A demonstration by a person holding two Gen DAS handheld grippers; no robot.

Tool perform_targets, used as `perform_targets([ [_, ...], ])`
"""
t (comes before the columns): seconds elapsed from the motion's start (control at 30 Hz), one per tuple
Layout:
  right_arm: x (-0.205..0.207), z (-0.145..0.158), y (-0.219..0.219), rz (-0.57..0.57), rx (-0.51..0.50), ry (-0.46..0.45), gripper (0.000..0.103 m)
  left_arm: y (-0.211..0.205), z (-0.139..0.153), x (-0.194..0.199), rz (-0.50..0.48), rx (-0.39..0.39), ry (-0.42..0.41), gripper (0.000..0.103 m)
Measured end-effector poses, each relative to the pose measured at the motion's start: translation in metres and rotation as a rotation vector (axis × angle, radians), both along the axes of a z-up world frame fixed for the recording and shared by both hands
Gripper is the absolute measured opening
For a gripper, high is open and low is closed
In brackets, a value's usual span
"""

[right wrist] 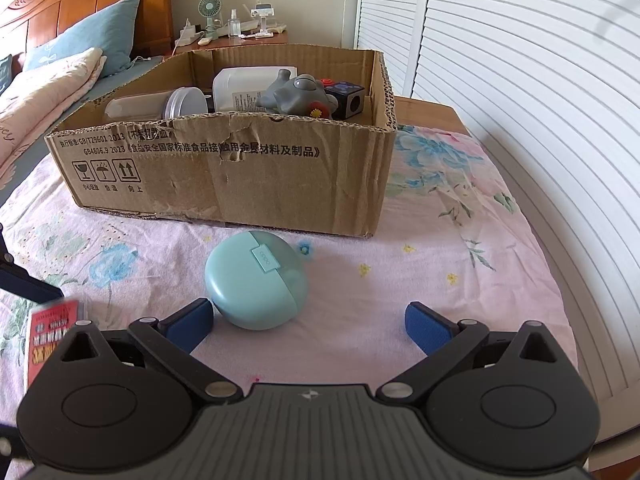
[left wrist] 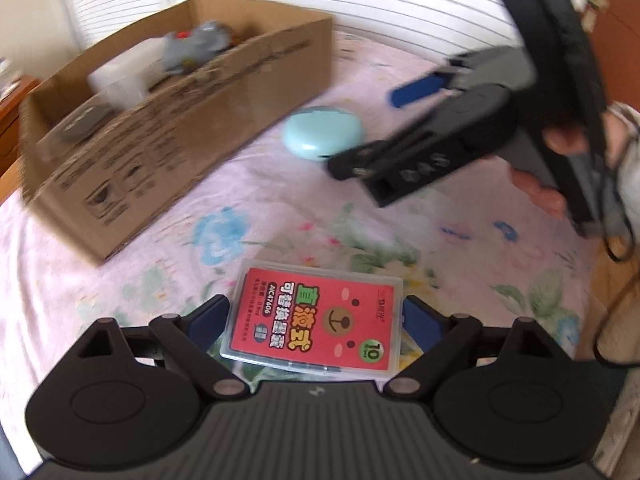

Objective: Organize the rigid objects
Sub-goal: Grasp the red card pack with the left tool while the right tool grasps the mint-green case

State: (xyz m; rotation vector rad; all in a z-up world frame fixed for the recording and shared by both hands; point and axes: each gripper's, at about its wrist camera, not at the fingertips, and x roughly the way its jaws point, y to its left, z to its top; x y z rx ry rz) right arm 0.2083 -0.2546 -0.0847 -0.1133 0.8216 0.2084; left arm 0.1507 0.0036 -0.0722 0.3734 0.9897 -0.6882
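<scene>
- Red-labelled clear case (left wrist: 314, 320), left wrist view: flat rectangular plastic pack, bear face and printed characters, lower centre on the floral sheet (left wrist: 280, 208).
- Left gripper (left wrist: 316, 320) straddles it, jaws partly open; whether the blue pads press its edges, cannot tell.
- One mint round case (left wrist: 322, 132) mid-frame; one cardboard box (left wrist: 180, 120) upper left; right gripper (left wrist: 384, 128) upper right, blurred.
- Right wrist view: right gripper (right wrist: 310, 326) wide open, holding nothing; mint round case (right wrist: 256, 280) just beside its left pad.
- Red-labelled clear case (right wrist: 50, 328) at left edge.
- Cardboard box (right wrist: 240, 176) upper centre holds one grey toy (right wrist: 296, 94), one white bottle (right wrist: 244, 88), one dark cube (right wrist: 346, 98), one clear jar (right wrist: 160, 106).
</scene>
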Motion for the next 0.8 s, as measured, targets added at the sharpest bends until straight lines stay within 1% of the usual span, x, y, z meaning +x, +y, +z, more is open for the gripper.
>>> perform_targets([
  [0.13, -0.001, -0.001, -0.001, 0.007, 0.002, -0.009, 0.103, 0.014, -0.001, 0.010, 0.191, 0.000, 0.007, 0.092],
  [0.2, -0.001, -0.001, -0.001, 0.022, 0.002, -0.013, 0.103, 0.019, -0.001, 0.011, 0.233, -0.001, 0.010, 0.092],
  [0.27, 0.002, -0.001, 0.000, 0.056, 0.001, -0.012, 0.103, 0.021, -0.001, 0.010, 0.241, 0.002, 0.013, 0.092],
  [0.47, 0.020, 0.001, 0.010, 0.229, -0.001, 0.013, 0.103, 0.021, 0.000, 0.011, 0.245, 0.002, 0.013, 0.092],
  [0.67, 0.017, 0.004, 0.026, 0.411, -0.013, 0.046, 0.103, 0.023, 0.000, 0.008, 0.231, 0.000, 0.010, 0.093],
  [0.77, 0.016, 0.005, 0.029, 0.443, -0.020, 0.052, 0.102, 0.024, 0.000, 0.009, 0.218, 0.002, 0.010, 0.093],
  [0.8, 0.017, 0.005, 0.030, 0.447, -0.022, 0.052, 0.099, 0.024, 0.000, 0.010, 0.213, 0.003, 0.010, 0.093],
])
